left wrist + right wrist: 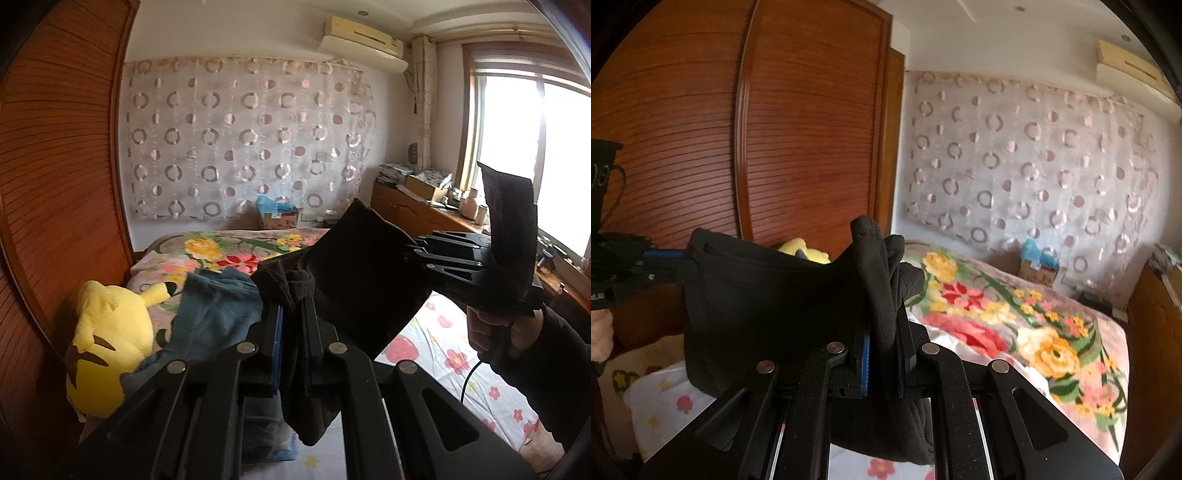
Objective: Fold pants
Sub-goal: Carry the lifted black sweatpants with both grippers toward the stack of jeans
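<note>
a home bedroom: floral-blanketed bed [229, 254], wooden wardrobe [812, 129], curtained window [517, 147], air conditioner [364, 40]

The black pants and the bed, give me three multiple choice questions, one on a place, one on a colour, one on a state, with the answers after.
1. Where does the plush toy lie? A by the wooden wardrobe B on the windowsill C on the air conditioner
2. What colour is the plush toy? A red B yellow C white
3. How are the black pants held? A flat on the bed B by one gripper C between both grippers

A: it lies beside the wardrobe.
B: its body is yellow.
C: left gripper and right gripper both clamp the cloth.
</note>
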### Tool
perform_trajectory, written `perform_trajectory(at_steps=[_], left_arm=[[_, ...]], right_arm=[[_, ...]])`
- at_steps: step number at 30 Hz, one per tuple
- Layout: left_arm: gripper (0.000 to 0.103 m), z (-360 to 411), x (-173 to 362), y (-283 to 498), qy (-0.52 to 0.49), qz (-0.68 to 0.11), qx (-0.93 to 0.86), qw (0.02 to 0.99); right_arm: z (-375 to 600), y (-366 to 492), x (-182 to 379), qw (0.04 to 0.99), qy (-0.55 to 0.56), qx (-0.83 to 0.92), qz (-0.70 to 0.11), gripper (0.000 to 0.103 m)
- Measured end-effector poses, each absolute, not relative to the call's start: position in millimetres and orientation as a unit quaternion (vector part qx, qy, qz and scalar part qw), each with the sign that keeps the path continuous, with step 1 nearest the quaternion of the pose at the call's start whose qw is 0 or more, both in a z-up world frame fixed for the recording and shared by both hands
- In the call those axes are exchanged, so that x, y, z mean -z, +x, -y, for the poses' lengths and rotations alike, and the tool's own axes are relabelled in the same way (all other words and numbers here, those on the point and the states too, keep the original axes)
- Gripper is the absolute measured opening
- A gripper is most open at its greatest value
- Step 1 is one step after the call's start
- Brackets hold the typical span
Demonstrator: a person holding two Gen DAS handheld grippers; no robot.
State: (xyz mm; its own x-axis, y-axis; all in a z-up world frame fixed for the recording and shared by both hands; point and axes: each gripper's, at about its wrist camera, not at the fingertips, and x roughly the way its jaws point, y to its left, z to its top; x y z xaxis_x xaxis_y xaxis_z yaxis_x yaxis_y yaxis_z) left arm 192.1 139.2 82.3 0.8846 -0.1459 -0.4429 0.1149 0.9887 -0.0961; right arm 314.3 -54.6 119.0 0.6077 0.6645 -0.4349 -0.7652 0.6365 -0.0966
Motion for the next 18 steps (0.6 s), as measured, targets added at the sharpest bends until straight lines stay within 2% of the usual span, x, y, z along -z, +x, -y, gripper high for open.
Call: perform_trajectory(at_steps=[18], left_arm=[[0.006,-185,-43,184,-0.089,-0.229,-0.012,0.969]], right_arm=[[-48,345,-96,0.856,-0.175,-0.457,-0.168,0.008]])
